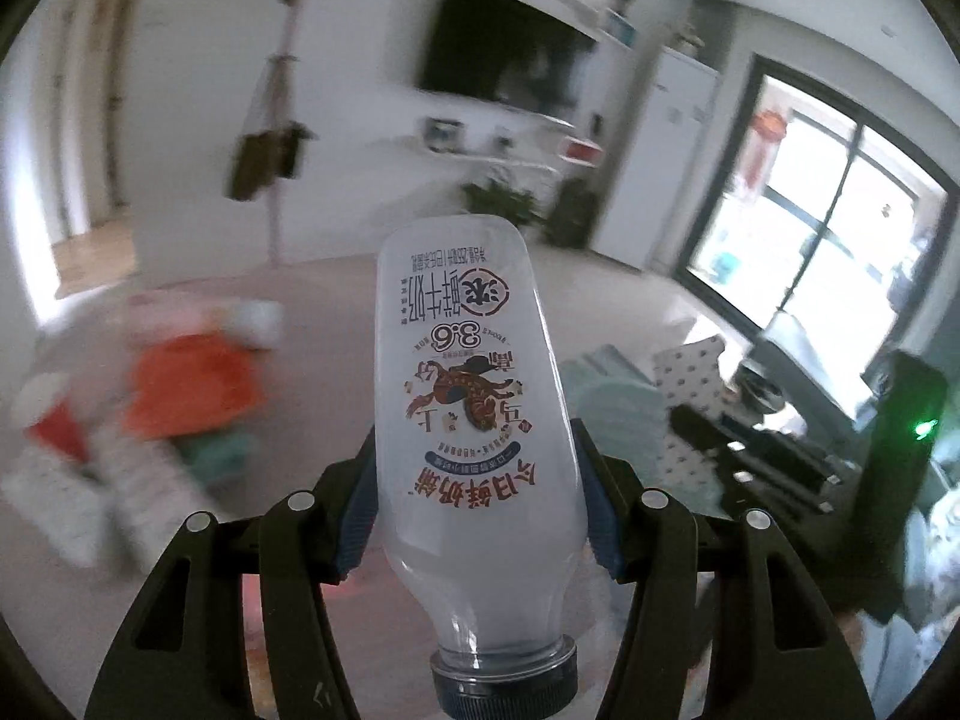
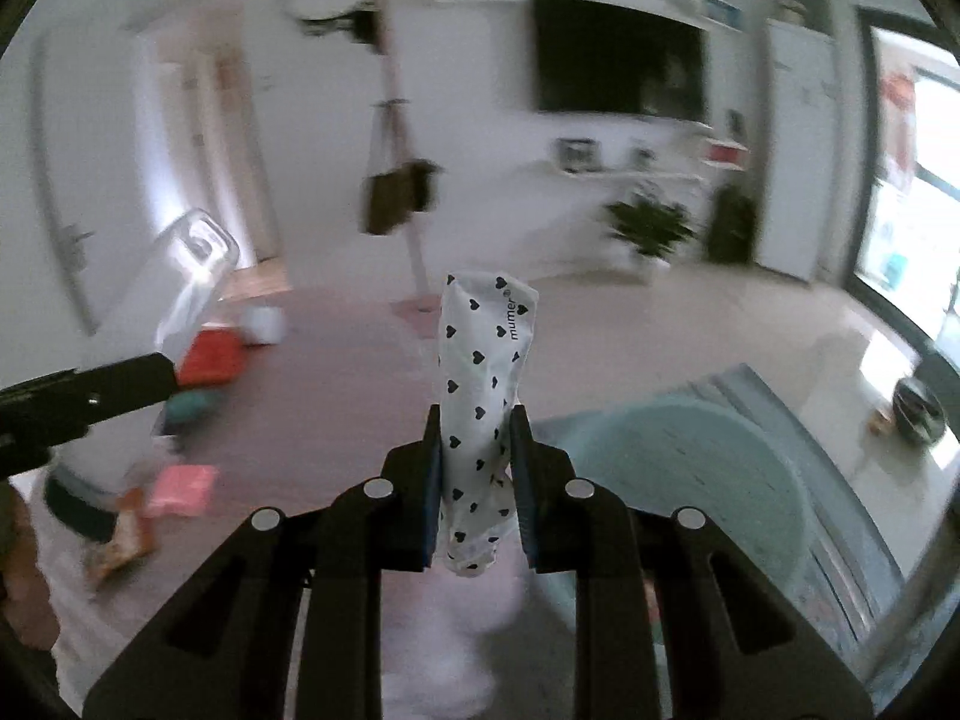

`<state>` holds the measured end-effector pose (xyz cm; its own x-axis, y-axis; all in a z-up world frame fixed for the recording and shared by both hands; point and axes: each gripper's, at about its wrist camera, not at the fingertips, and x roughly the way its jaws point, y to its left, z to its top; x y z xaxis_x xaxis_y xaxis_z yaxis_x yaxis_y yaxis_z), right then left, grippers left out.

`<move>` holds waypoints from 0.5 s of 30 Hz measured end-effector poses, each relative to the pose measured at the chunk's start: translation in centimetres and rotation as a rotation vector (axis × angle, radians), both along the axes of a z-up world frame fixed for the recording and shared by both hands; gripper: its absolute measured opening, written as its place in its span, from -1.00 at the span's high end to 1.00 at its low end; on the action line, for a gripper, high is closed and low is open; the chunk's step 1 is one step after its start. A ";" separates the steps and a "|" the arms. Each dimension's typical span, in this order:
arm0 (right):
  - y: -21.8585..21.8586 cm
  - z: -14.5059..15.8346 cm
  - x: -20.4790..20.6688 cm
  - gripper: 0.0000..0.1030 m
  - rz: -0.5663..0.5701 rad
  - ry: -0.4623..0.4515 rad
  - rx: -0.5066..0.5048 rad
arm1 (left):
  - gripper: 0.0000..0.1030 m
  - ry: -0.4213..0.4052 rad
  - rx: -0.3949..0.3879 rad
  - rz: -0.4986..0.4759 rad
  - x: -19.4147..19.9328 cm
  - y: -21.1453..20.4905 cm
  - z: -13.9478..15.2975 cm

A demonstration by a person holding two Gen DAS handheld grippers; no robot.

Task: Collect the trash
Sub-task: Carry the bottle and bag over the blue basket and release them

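Note:
My left gripper (image 1: 474,480) is shut on an empty clear plastic milk bottle (image 1: 468,396) with red and blue print. The bottle points away from me, its dark cap (image 1: 504,681) toward the camera. My right gripper (image 2: 477,450) is shut on a white wrapper with black hearts (image 2: 483,396) that stands up between the pads. In the right wrist view the left gripper and its bottle (image 2: 180,288) show at the left edge. Both are held up in the air above the floor.
Blurred items lie on the floor to the left: an orange-red pack (image 1: 192,384), a pink pack (image 2: 180,489), a snack wrapper (image 2: 120,540). A teal round rug (image 2: 690,480) is at the right. A coat stand (image 2: 402,192), a plant (image 2: 648,228) and a TV wall stand behind.

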<state>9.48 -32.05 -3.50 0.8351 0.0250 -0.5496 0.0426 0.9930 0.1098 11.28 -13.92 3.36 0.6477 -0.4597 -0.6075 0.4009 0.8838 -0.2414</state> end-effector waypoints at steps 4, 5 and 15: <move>-5.3 -2.5 0.6 0.65 -0.144 0.074 0.060 | -0.09 0.052 -0.026 -0.093 2.1 -5.3 -1.6; -6.7 -3.5 0.7 0.65 -0.173 0.098 0.084 | -0.09 0.072 -0.035 -0.116 2.8 -6.8 -2.2; -12.7 -9.6 2.1 0.63 -0.324 0.289 0.169 | -0.10 0.315 -0.038 -0.200 8.1 -14.8 -10.1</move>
<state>11.54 -44.77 -13.13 0.6276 -0.1031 -0.7717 0.4005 0.8927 0.2065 19.39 -28.73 -6.73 0.3266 -0.5846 -0.7427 0.4653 0.7834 -0.4120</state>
